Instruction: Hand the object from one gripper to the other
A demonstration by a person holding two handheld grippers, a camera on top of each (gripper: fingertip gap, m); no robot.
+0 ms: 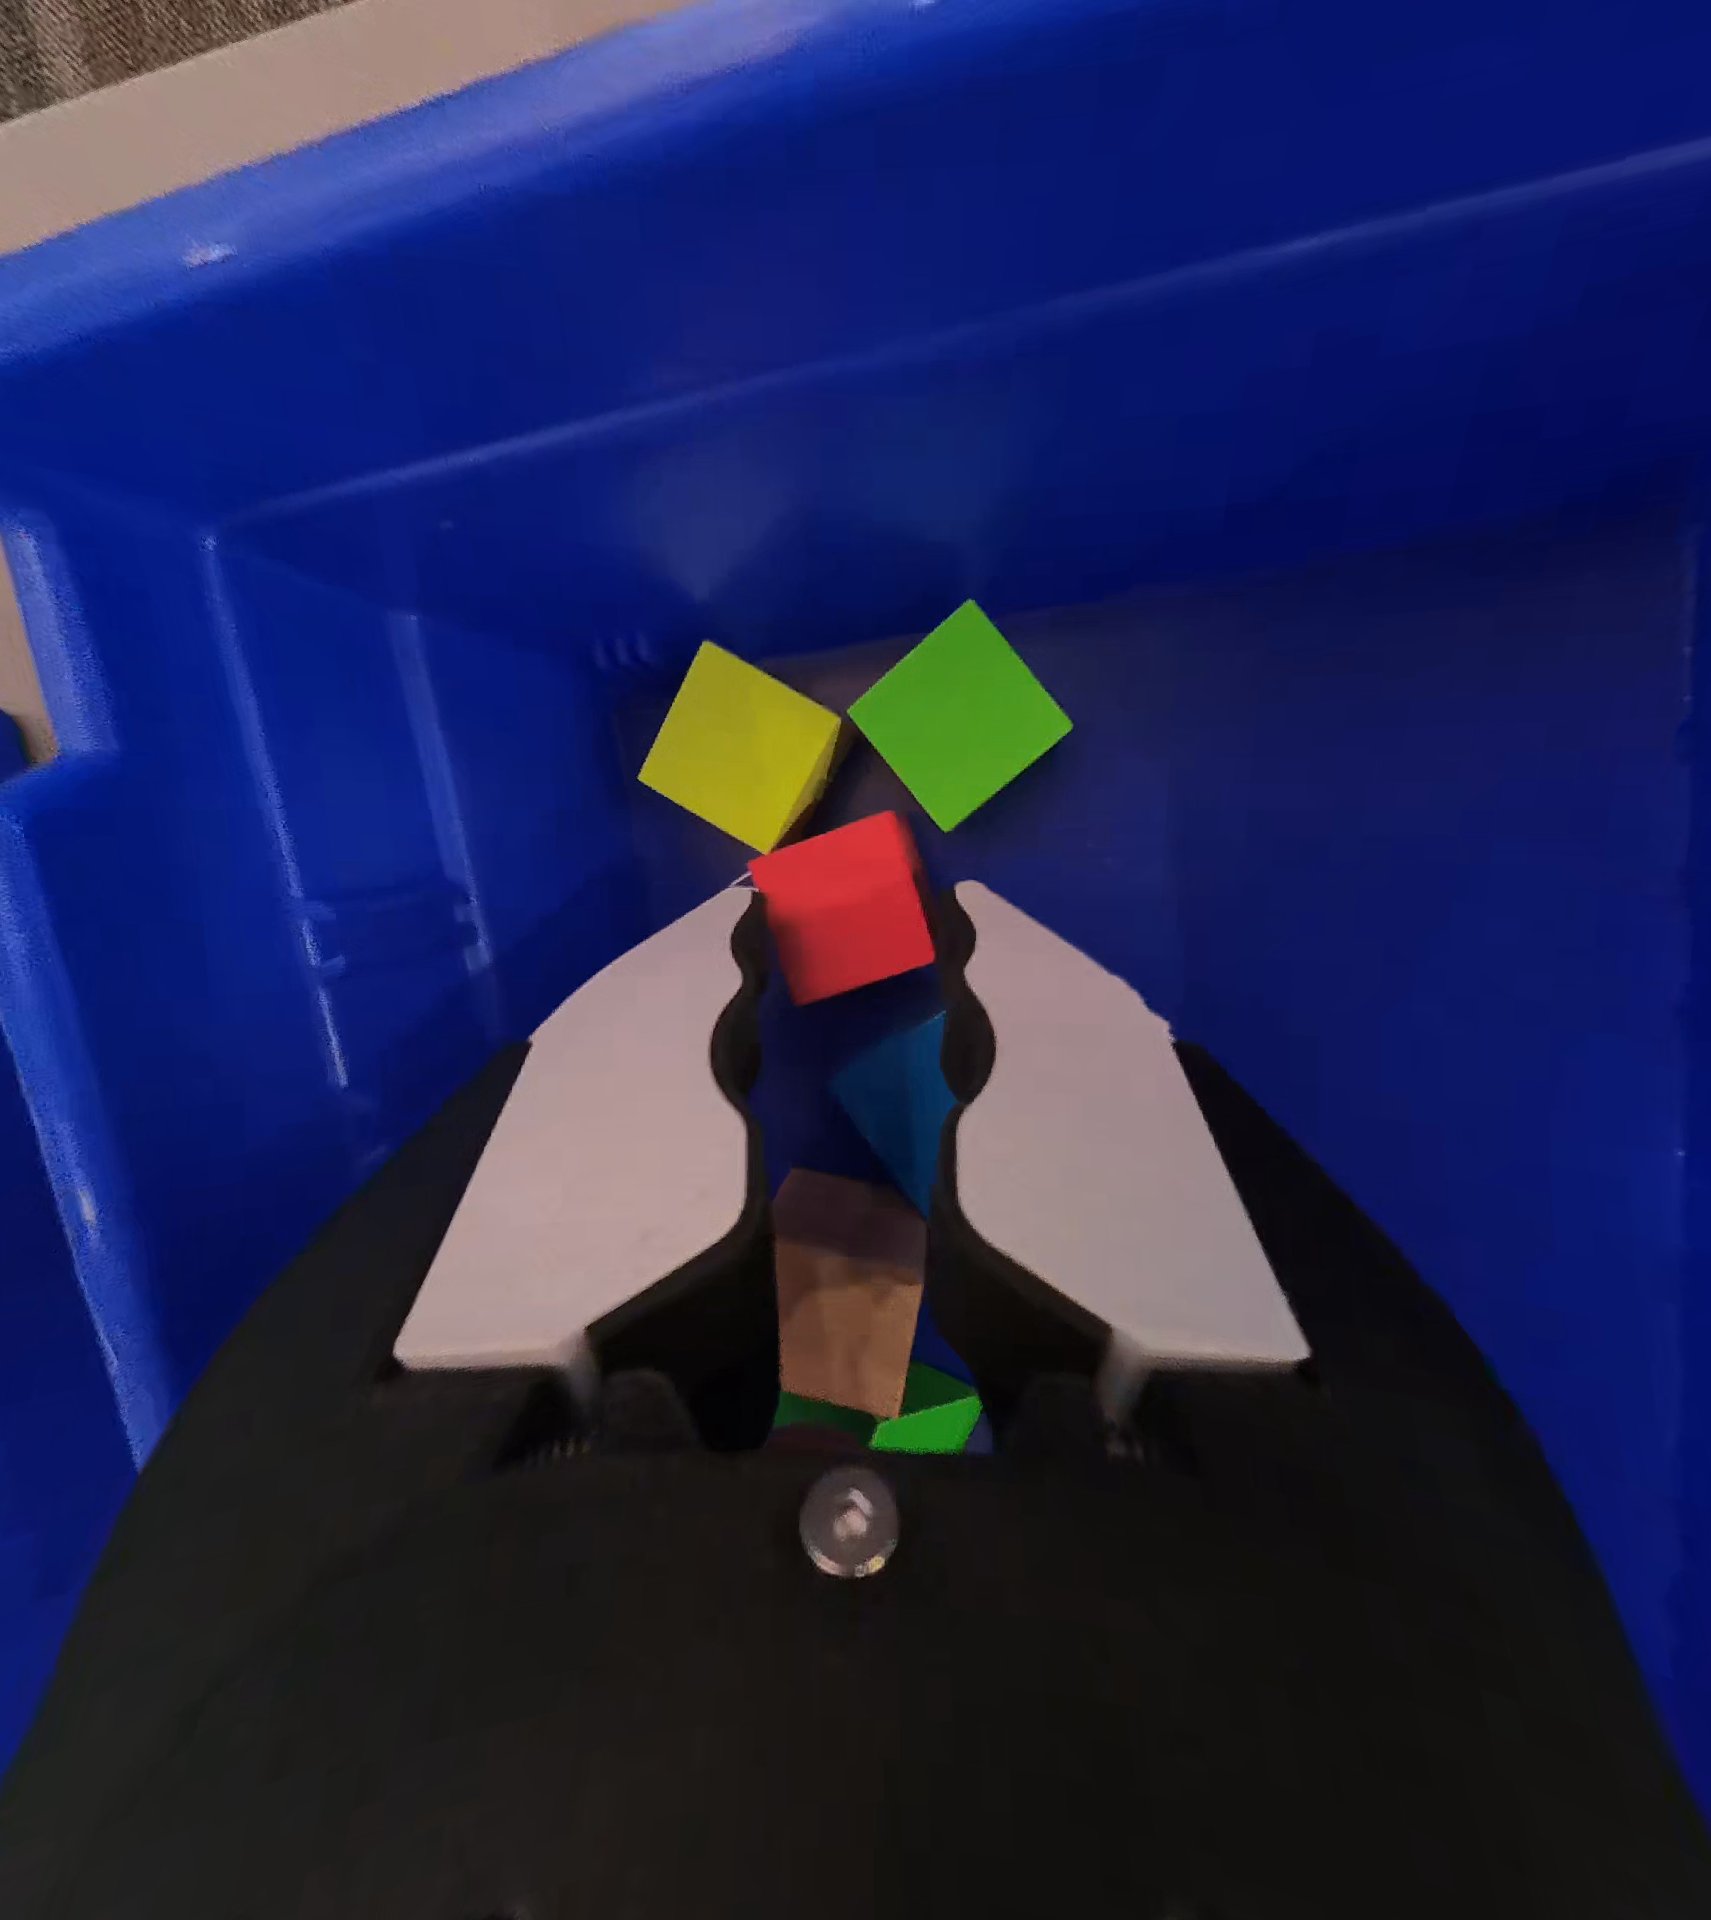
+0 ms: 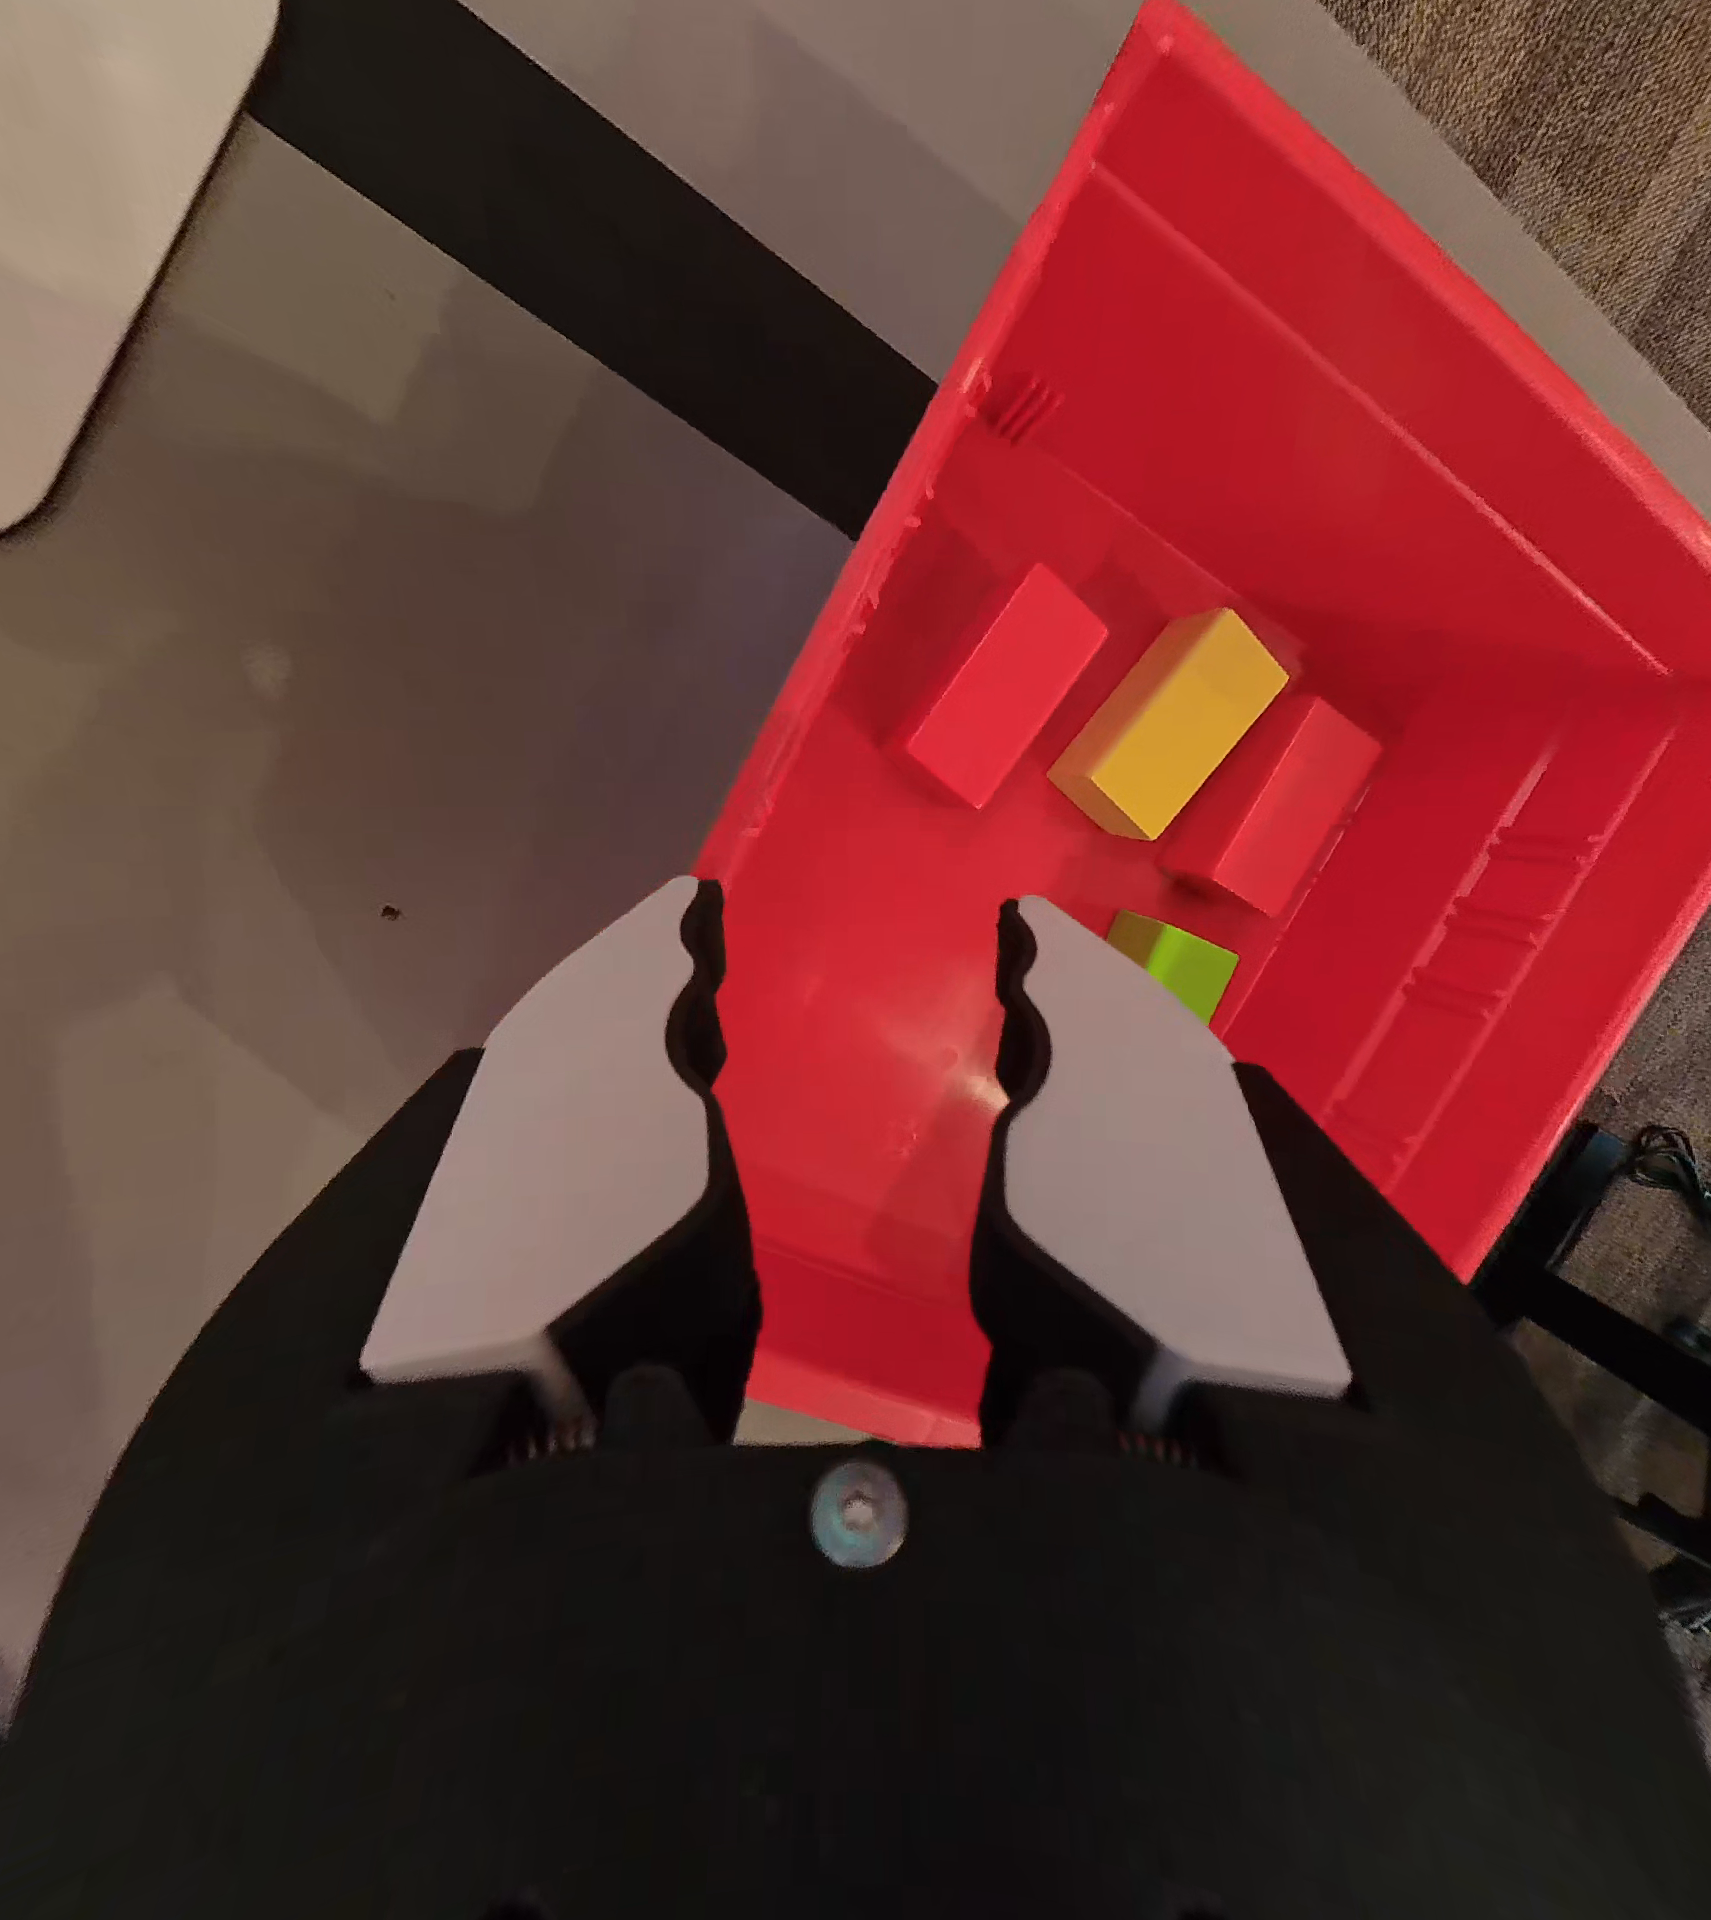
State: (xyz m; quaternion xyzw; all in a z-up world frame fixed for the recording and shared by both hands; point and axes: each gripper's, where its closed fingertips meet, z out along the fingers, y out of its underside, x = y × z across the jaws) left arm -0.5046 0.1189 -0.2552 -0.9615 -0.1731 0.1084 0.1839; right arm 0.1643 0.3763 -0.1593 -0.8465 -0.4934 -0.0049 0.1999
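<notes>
So far I'm only at the pick-up: my left gripper [image 1: 851,914] reaches inside the blue plastic bin [image 1: 1350,520], its pads closing around the small red wooden cube [image 1: 846,909], though I cannot tell if both press it. My right gripper [image 2: 856,925] hangs released and empty over the red plastic bin [image 2: 1453,468]. Handover remains; tall blue walls crowd the lift-out.

Left wrist view peers closely into a blue bin [image 1: 1246,468]; right overlooks a red bin [image 2: 1350,416].
</notes>
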